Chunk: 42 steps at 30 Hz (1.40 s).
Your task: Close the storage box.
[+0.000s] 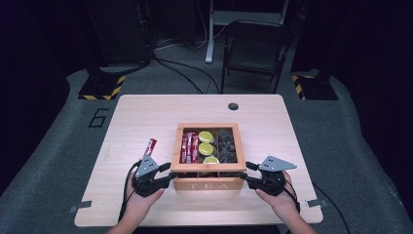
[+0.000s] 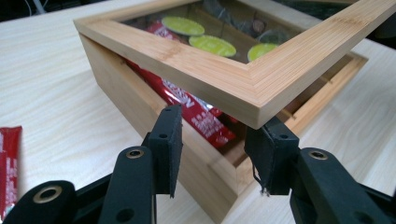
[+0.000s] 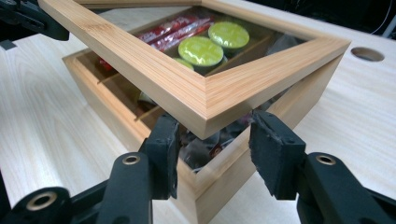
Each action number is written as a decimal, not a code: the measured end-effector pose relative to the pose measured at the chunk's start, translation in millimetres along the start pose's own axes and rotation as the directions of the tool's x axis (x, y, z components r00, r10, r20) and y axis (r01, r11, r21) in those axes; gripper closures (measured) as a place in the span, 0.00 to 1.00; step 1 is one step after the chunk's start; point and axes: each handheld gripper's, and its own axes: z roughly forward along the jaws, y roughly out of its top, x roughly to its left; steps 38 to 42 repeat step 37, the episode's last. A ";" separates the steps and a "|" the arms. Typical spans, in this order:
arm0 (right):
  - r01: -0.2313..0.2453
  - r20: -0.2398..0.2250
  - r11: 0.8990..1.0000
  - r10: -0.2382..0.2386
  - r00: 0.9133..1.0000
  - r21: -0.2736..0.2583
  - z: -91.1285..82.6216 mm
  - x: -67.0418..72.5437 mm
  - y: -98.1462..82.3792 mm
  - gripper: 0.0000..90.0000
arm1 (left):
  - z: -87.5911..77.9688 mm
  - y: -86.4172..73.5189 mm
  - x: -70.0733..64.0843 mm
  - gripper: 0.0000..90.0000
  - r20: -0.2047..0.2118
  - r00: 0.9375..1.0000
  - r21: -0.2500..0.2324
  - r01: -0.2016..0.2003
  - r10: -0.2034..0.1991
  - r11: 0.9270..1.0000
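Observation:
A wooden tea box (image 1: 208, 185) marked TEA stands at the middle front of the table. Its glass-windowed lid (image 1: 208, 168) is lifted a little at the front, leaving a gap over the box wall (image 2: 140, 112). Inside lie red sachets (image 1: 189, 147), green capsules (image 1: 205, 142) and dark tea bags (image 1: 227, 144). My left gripper (image 1: 168, 176) is open at the box's front left corner, its jaws straddling the raised lid corner (image 2: 254, 100) from below. At the front right corner my right gripper (image 1: 246, 173) is open too, jaws on either side of the lid corner (image 3: 205, 109).
A loose red sachet (image 1: 149, 147) lies on the table left of the box, also seen as a red sachet (image 2: 9, 163) beside my left jaw. A cable hole (image 1: 233, 106) sits near the table's far edge. A folding chair (image 1: 253, 48) stands beyond the table.

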 end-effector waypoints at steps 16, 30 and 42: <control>-0.003 -0.008 0.999 0.004 1.000 0.048 6.4 5.4 -12.0 0.49 | 4.3 -10.8 -5.8 0.58 0.034 0.999 0.027 -0.020 0.019 0.999; -0.042 -0.031 0.999 0.042 0.999 0.001 1.8 0.8 -12.0 0.41 | 3.9 -15.6 -8.1 0.41 0.033 0.999 0.054 -0.022 0.020 0.998; -0.029 -0.032 0.999 0.029 0.999 0.017 3.5 -0.5 -14.4 0.38 | 0.1 -14.7 -5.7 0.41 0.030 1.000 0.034 -0.010 0.009 0.999</control>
